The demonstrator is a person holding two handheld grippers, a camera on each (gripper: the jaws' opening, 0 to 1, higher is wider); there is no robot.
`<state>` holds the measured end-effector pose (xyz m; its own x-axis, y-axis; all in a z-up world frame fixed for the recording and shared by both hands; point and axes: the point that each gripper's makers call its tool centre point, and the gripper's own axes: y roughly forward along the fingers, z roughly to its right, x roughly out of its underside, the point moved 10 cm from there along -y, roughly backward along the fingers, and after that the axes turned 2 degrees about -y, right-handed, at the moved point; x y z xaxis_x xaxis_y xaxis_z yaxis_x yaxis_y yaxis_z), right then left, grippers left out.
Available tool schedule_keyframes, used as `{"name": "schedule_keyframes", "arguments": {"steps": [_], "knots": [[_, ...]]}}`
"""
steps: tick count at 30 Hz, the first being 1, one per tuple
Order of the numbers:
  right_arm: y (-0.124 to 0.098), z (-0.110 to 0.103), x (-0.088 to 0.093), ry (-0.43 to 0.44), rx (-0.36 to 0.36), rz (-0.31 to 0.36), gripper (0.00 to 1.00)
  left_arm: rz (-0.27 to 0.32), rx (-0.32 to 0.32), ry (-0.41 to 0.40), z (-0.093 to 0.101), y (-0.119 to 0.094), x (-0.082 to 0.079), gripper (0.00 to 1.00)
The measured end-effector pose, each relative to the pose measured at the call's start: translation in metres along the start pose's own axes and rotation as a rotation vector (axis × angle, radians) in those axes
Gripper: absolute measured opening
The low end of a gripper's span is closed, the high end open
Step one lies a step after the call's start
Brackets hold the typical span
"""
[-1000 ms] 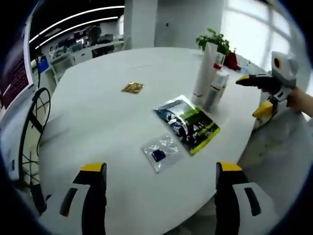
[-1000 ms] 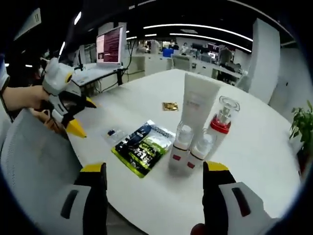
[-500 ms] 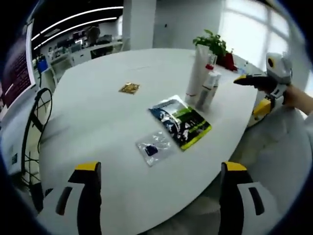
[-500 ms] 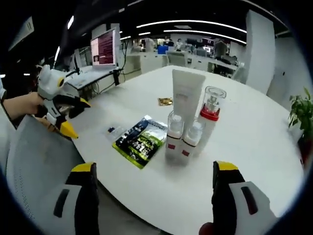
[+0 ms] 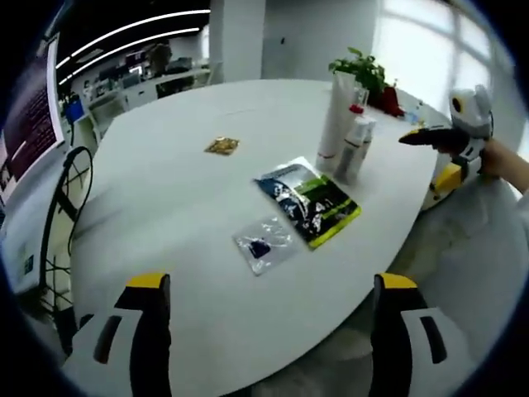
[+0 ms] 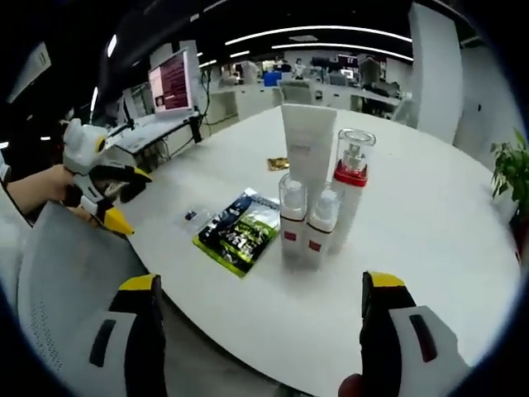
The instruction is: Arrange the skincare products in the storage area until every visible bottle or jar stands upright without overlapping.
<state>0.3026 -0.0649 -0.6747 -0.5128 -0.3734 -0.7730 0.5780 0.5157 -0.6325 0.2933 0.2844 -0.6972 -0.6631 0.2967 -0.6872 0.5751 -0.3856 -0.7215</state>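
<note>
both grippers hang back off the edge of a round white tabletop, each with its jaws spread wide and nothing between them. the right gripper looks straight at the skincare cluster near the tabletop's near edge; the left gripper sits off to the side, by a pale chair back.

the cluster is four items standing upright and close together: a tall white tube, a clear-capped pump bottle with a red collar, and two small clear-capped bottles in front. whether they touch each other is hard to tell from here. just beside them lies a flat dark-and-green sachet, then a small clear packet, and farther off a small gold packet.

judging by this, the arranging looks finished or nearly so, with both grippers withdrawn. the next move, if any, calls for checking the bottles' spacing and easing one aside without toppling its neighbours.
</note>
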Motion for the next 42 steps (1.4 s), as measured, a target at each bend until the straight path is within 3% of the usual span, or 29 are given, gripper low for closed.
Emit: {"name": "schedule_keyframes", "arguments": {"steps": [16,34,42], "knots": [[0.002,0.001,0.002,-0.005,-0.007,-0.029,0.99,-0.027,0.018,0.026,-0.004,0.011,-0.008,0.99],[0.007,0.002,0.007,-0.006,0.006,-0.079,0.99,-0.062,0.044,0.108,-0.028,0.053,-0.051,0.99],[0.007,0.001,0.008,0.006,0.011,-0.087,0.99,-0.079,0.055,0.136,-0.042,0.079,-0.08,0.98]]}}
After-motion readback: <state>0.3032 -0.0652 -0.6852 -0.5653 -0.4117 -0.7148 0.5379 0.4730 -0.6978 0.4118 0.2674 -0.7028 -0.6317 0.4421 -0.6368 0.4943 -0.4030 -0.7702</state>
